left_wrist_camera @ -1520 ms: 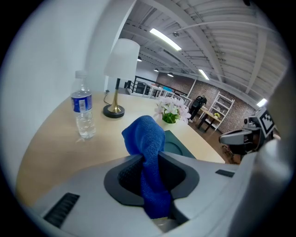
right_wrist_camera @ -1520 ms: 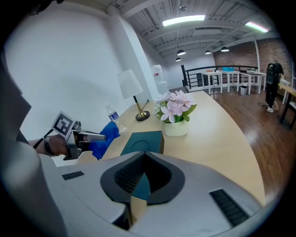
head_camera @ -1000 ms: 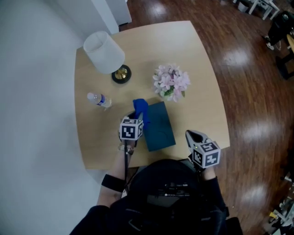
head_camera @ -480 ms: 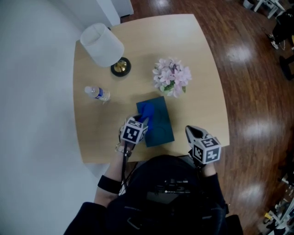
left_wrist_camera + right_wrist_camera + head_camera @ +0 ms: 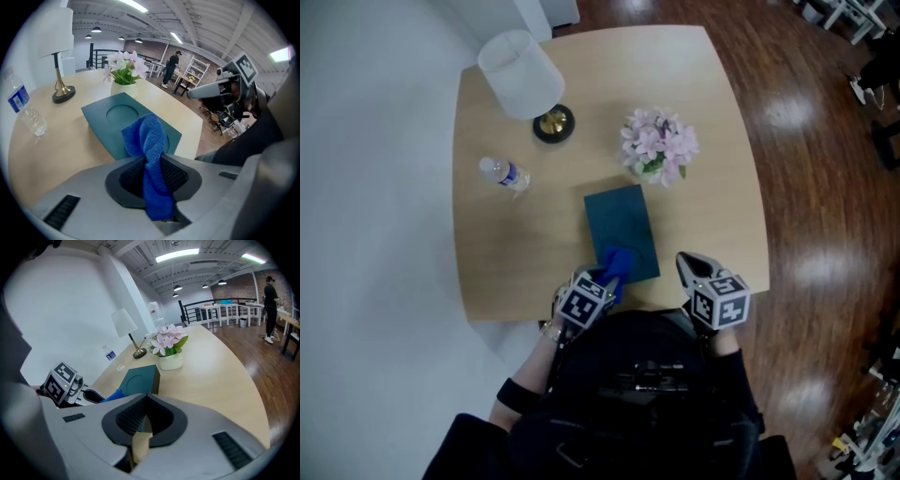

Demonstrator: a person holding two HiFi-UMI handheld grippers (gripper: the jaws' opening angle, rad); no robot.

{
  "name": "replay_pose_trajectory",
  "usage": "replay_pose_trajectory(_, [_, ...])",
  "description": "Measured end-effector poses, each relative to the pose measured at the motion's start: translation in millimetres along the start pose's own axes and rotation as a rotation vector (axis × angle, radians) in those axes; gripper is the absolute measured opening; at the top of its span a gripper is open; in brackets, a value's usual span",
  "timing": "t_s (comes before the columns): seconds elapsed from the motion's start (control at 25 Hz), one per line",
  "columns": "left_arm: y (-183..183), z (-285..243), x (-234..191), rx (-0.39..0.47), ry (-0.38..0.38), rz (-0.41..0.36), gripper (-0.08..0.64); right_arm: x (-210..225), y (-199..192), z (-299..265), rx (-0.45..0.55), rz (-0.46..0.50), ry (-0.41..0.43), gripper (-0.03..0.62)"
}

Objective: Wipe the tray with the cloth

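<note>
The left gripper (image 5: 151, 159) has its jaws closed tight on a bright blue terry cloth (image 5: 147, 136), which bunches up past the fingertips and hangs down behind them. Just ahead of those tips, the cloth's free end sits over the near end of a dark teal rectangular tray (image 5: 119, 115) with a shallow round recess; whether it presses on the surface cannot be told. The right gripper (image 5: 146, 395) has its jaw tips together with nothing between them, and it hovers over the near edge of the pale wooden table (image 5: 694, 122), right of the tray and apart from it. Beyond the tray stand pink flowers in a white pot (image 5: 659, 145). Farther out to the left are a white-shaded lamp on a brass foot (image 5: 520, 61) and a clear plastic water bottle (image 5: 504, 174) lying on its side.
</note>
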State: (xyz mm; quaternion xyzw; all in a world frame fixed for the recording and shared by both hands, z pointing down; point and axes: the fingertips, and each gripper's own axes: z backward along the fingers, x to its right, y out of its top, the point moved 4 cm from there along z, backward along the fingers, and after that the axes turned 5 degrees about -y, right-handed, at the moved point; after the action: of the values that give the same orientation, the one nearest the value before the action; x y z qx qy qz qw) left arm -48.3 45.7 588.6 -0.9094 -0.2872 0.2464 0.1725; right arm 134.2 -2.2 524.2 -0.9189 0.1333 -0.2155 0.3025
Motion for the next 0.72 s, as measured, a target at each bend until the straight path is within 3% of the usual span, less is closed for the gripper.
replay_pose_trajectory(0.36, [-18,11,13,0.009,-0.039,-0.011,0.092,-14,-6,-3,-0.012,0.024,0.021,0.008])
replay_pose_trajectory(0.52, [18,19,-16,0.072,0.009,-0.025,0.092,-17,-5,-4,-0.018,0.038,0.030,0.008])
replay_pose_trajectory(0.72, [92,12,-77,0.110,0.097,-0.091,0.092,-16,5,-4,-0.008,0.062,0.038,0.008])
